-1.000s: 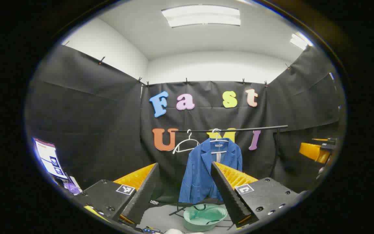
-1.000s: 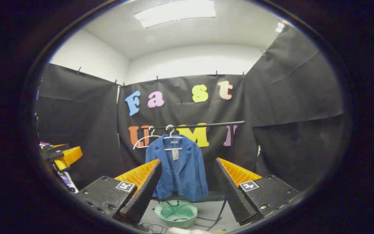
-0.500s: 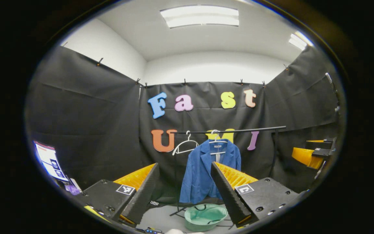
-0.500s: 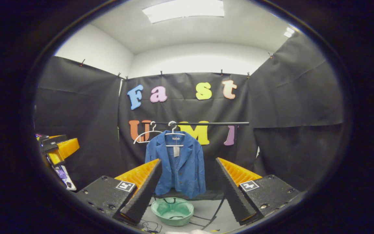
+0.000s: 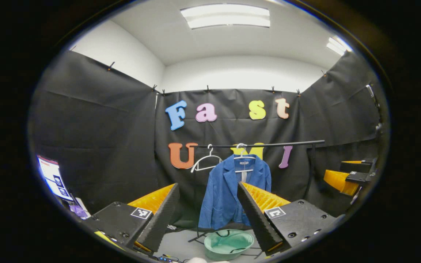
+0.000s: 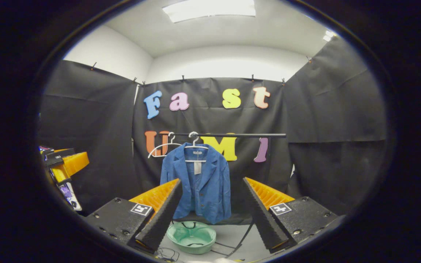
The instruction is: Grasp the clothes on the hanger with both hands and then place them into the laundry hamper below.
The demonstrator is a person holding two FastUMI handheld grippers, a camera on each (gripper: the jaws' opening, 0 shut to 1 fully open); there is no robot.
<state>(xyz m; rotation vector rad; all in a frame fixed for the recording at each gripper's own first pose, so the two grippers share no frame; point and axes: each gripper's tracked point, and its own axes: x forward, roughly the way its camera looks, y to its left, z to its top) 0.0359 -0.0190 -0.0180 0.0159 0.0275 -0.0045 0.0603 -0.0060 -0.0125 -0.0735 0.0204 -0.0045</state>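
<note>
Blue jacket (image 5: 232,195) hangs on a white hanger (image 5: 244,157) from the black rail (image 5: 269,145), front open, a pale tag at the collar; in the left gripper view it sits at about 6 o'clock of centre, its right half hidden behind one finger of the left gripper (image 5: 207,215). In the right gripper view the jacket (image 6: 199,188) shows wider, from shoulder to hem, between the fingers of the right gripper (image 6: 212,212). An empty white hanger (image 5: 206,163) hangs on the rail just beside the jacket's, toward 9 o'clock. Laundry hamper (image 5: 228,244), a pale green round tub, stands on the grey floor (image 5: 181,248) below the jacket's hem, at 6 o'clock; the right gripper view gives its whole rim (image 6: 191,236), with a dark cord inside. Both grippers are spread wide with nothing between the fingers, well apart from the jacket. Left gripper view: the other gripper at 3 o'clock, near the edge, and a lit screen (image 5: 53,178) at 8 o'clock. Right gripper view: the other gripper at 9 o'clock. Black cables (image 6: 239,245) trail on the floor beside the hamper.
</note>
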